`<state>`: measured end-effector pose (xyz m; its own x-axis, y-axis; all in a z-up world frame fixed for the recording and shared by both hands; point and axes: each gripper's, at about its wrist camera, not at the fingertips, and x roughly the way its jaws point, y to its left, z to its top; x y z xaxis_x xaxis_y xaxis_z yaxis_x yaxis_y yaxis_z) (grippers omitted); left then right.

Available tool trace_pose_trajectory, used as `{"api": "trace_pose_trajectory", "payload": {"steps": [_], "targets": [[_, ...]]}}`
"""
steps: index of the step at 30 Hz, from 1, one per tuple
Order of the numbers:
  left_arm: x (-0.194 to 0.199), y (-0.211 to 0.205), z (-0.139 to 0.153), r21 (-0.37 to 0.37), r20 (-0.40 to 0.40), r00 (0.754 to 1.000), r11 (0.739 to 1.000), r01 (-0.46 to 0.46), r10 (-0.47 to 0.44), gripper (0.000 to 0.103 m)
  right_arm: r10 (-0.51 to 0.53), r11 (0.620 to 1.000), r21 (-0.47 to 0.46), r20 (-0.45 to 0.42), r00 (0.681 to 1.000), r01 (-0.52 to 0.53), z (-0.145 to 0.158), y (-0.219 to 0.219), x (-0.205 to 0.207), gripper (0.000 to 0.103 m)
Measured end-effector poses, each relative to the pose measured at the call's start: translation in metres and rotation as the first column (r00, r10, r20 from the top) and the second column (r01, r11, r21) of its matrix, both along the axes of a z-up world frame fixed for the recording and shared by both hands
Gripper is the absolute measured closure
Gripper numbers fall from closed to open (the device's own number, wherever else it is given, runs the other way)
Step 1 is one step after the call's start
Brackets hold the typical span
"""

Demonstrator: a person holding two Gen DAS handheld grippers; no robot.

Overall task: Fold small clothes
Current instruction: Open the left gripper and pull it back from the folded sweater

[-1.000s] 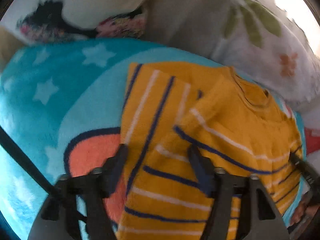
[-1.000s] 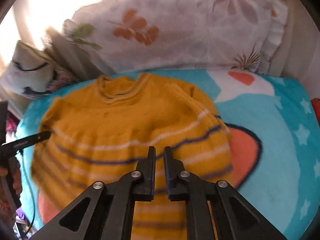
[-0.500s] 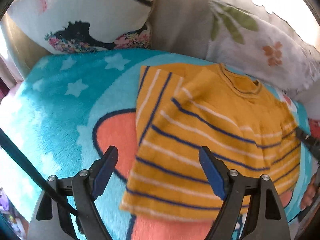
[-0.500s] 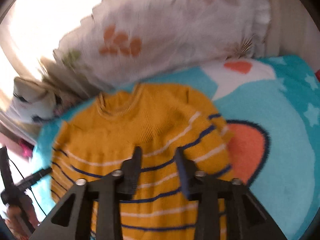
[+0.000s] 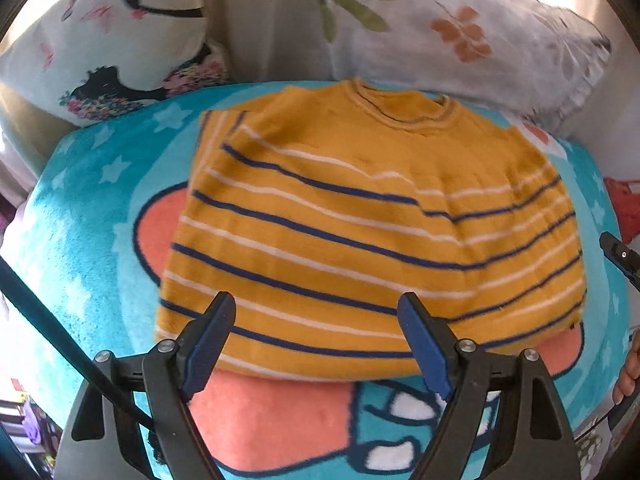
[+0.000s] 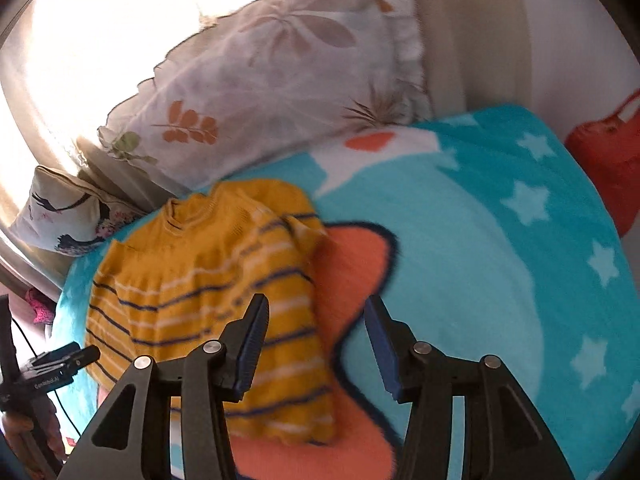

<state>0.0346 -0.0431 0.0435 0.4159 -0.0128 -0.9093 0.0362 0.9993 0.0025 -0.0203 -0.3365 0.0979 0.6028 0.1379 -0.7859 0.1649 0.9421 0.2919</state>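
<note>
1. Since a second ago both grippers have drawn back from the yellow striped sweater (image 5: 372, 220): then their fingers were down in its knit, now they hang above its near hem, and the right pair, which was nearly closed, has let go.
2. The left gripper (image 5: 316, 340) stands released, its blue pads wide apart with nothing pressed between them; the sweater's lower hem only shows behind them.
3. The right gripper (image 6: 316, 348) has its jaws opening; nothing is clamped, and the gap frames the sweater's right edge and the orange patch of the blanket.
4. The sweater lies flat on the turquoise star blanket (image 5: 100, 184), collar away from the cameras, both sleeves folded in over the body so it makes a compact block.
5. Its near hem lies across the blanket's orange shape (image 5: 272, 412).
6. A floral pillow (image 6: 272, 76) sits just behind the collar, and a second printed pillow (image 5: 108, 44) lies beyond the sweater's left side.
7. A red bag (image 6: 612, 156) shows past the blanket's right edge.
</note>
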Motion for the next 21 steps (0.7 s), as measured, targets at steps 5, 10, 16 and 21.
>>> {"api": "trace_pose_trajectory", "payload": {"steps": [5, 10, 16, 21], "targets": [[-0.006, -0.028, -0.004, 0.016, -0.009, 0.999, 0.999, 0.032, -0.031, 0.021, -0.020, 1.000, 0.023, -0.022, 1.000, 0.021, -0.012, -0.021, -0.015, 0.048], [-0.012, -0.052, -0.006, 0.028, -0.012, 0.998, 0.998, 0.058, -0.057, 0.021, -0.023, 0.999, 0.035, -0.027, 0.999, 0.024, -0.018, -0.035, -0.024, 0.047], [-0.018, -0.068, -0.004, 0.042, -0.016, 0.998, 0.997, 0.068, -0.067, 0.021, -0.019, 0.998, 0.065, -0.030, 0.999, 0.021, -0.023, -0.048, -0.028, 0.046], [-0.023, -0.075, -0.003, 0.047, -0.019, 0.998, 0.997, 0.060, -0.060, 0.021, -0.002, 0.996, 0.092, -0.025, 1.000, 0.004, -0.025, -0.049, -0.032, 0.045]]}}
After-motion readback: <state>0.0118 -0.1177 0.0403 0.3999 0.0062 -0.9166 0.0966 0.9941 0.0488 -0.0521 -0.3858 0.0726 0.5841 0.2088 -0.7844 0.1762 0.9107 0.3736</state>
